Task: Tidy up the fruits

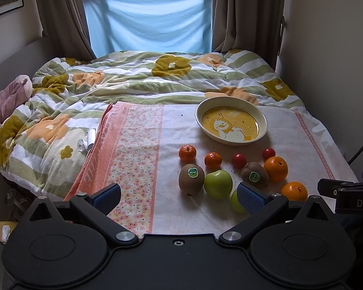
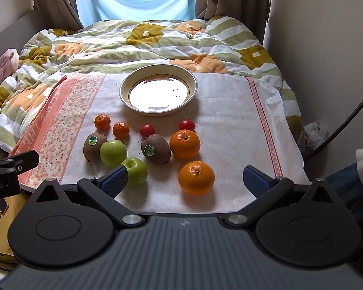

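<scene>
I have both grippers hovering at the near edge of the towel (image 2: 230,125) spread on the bed (image 2: 138,46). The left gripper (image 1: 179,199) is spread wide with nothing between its blue pads; its right pad covers part of the near apple (image 1: 235,203). The right gripper (image 2: 185,181) is also wide open and empty, with the near orange (image 2: 196,177) showing between its fingers, not touched.

I take the plate (image 2: 133,106) as landmark; it sits on the far part of the towel with nothing on it. All the fruit lies on the towel on the near side of the plate. Closest to it run two tangerines (image 2: 102,121) (image 2: 121,130) and two tomatoes (image 2: 147,130) (image 2: 187,125). Nearer me are the left kiwi (image 2: 94,146), touching the far apple (image 2: 113,152), then the right kiwi (image 2: 155,148) just beside the far orange (image 2: 185,144). The near apple and near orange lie farthest from the plate.
</scene>
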Demonstrator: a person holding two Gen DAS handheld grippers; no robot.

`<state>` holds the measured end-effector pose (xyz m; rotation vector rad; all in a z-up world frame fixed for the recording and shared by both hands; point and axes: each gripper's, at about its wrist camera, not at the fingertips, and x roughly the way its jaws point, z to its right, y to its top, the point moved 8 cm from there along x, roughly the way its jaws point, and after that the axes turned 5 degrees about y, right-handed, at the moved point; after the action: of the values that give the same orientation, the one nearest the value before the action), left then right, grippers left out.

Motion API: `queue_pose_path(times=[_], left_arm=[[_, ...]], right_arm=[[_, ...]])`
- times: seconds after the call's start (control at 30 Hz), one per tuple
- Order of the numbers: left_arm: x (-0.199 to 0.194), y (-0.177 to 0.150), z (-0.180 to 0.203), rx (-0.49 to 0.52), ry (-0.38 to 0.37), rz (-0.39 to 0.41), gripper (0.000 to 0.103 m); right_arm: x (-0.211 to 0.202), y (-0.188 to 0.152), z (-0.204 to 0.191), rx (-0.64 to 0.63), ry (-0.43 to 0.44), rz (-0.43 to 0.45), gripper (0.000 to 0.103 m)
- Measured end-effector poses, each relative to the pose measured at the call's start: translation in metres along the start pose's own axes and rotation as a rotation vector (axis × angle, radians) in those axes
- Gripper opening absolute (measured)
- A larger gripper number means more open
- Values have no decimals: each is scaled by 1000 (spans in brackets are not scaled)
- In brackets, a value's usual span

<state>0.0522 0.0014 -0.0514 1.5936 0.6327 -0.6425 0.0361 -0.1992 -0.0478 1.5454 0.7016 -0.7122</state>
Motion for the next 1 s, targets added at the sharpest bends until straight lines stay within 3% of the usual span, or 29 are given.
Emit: queue_pose_path(times=[1.0], left_arm=[[-8,-2,-4,5,-4,17,103]], right_arm=[[-2,-1,-5,-3,2,6,103]])
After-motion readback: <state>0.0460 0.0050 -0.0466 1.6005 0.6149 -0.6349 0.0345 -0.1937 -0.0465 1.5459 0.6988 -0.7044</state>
